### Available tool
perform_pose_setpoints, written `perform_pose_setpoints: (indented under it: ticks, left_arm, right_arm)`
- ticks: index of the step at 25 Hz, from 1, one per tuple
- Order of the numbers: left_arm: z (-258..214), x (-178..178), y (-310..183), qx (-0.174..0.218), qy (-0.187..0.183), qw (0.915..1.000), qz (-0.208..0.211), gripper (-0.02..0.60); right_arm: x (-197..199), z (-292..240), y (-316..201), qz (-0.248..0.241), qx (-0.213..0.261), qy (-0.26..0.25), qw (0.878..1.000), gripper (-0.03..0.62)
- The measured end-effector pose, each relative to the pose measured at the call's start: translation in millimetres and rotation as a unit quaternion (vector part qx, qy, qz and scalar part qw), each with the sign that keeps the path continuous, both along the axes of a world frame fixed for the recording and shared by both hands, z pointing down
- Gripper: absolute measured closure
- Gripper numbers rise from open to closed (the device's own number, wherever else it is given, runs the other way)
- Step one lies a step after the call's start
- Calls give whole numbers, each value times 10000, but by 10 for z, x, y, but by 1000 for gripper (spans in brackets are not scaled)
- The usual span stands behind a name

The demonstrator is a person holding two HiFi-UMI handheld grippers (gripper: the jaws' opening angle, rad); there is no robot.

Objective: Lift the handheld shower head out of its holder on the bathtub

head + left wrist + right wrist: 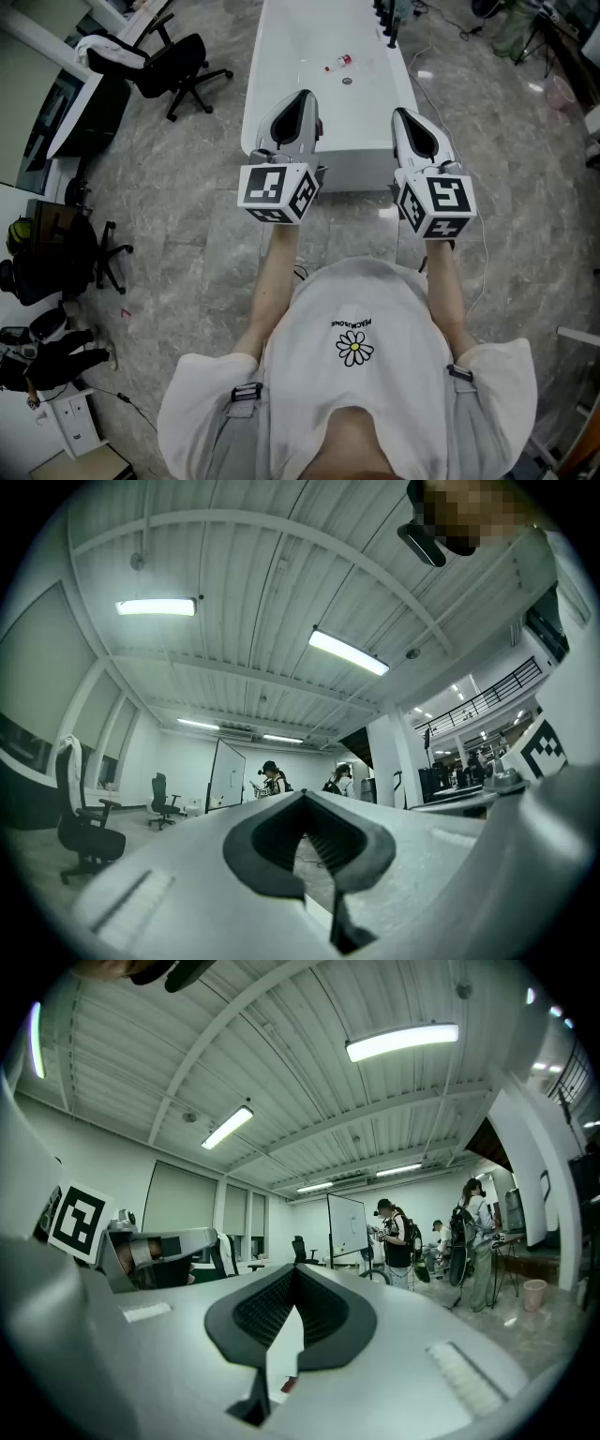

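Both pairs of jaws are pressed together at the tips, pinching nothing; left gripper and right gripper tilt up toward the ceiling. Only the head view shows me the one white bathtub ahead, the shower head among dark fittings on its far right rim, well apart from both. Gripper views instead show one whiteboard and standing people.

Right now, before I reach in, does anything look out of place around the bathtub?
One thing: a small red and white object lies loose on the bathtub floor, near the drain; it is too small to identify. Nothing looks spilled or broken. The left tool and right tool are shut and empty.
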State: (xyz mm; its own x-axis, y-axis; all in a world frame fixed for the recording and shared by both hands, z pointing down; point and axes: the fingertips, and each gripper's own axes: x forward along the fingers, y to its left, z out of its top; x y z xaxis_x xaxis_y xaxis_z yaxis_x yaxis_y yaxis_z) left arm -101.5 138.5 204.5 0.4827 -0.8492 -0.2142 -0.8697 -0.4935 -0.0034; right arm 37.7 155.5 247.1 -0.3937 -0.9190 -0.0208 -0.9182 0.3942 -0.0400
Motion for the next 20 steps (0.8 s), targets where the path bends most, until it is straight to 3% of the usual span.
perform_pose_setpoints:
  ticks: [11, 20]
  left_arm:
    - [185, 54, -111, -233, 149, 9995, 155, 581]
    - [180, 508, -234, -261, -228, 9982, 496, 581]
  right_arm:
    - [147, 78, -1, 56, -162, -121, 9998, 571]
    - [599, 74, -108, 407, -182, -660, 9968, 570]
